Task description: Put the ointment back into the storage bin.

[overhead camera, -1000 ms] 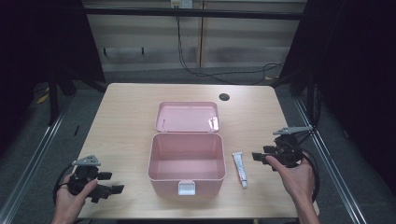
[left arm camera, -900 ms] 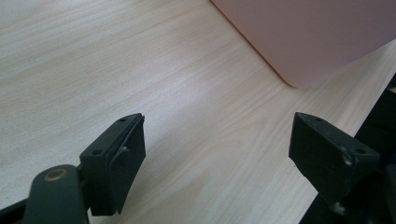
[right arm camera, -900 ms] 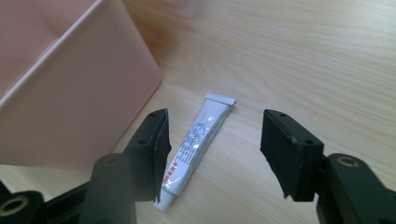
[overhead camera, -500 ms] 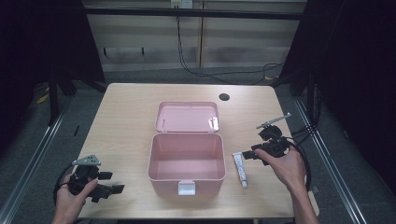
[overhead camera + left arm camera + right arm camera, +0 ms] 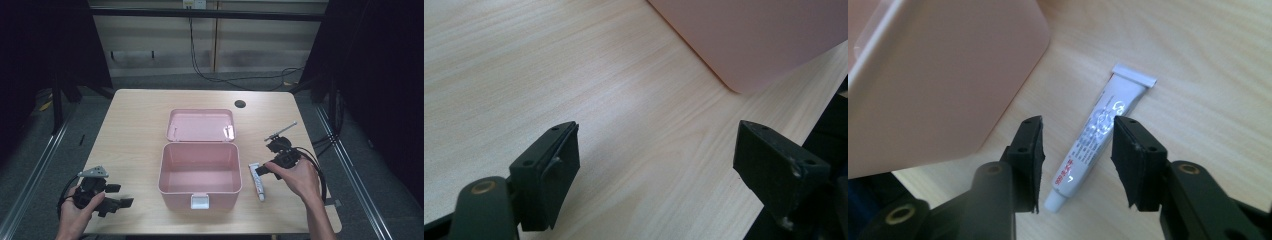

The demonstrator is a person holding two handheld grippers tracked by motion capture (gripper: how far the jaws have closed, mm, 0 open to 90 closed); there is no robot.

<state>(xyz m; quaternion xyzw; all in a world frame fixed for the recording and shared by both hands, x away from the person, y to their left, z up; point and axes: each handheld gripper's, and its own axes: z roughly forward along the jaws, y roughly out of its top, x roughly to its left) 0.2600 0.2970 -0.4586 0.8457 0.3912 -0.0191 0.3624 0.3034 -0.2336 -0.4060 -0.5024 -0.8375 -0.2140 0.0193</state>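
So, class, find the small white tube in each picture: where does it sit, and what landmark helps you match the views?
High view: the white tube lies on the table right of the pink box, by the right gripper.
Left gripper view: the tube isn't in it.
Right gripper view: the tube lies lower centre, between the open jaws.
Shared landmark: the pink box.

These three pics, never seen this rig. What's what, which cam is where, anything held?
No robot here: a person holds a two-jaw gripper in each hand. The high view looks down on the wooden table from above the person's side. The other two cameras ride on the grippers and look along their black jaws. An open pink box sits mid-table with its lid laid back; a small white tube lies flat to its right. The left gripper is open over bare wood, holding nothing. The right gripper is open, its jaws on either side of the tube, not yet closed on it.
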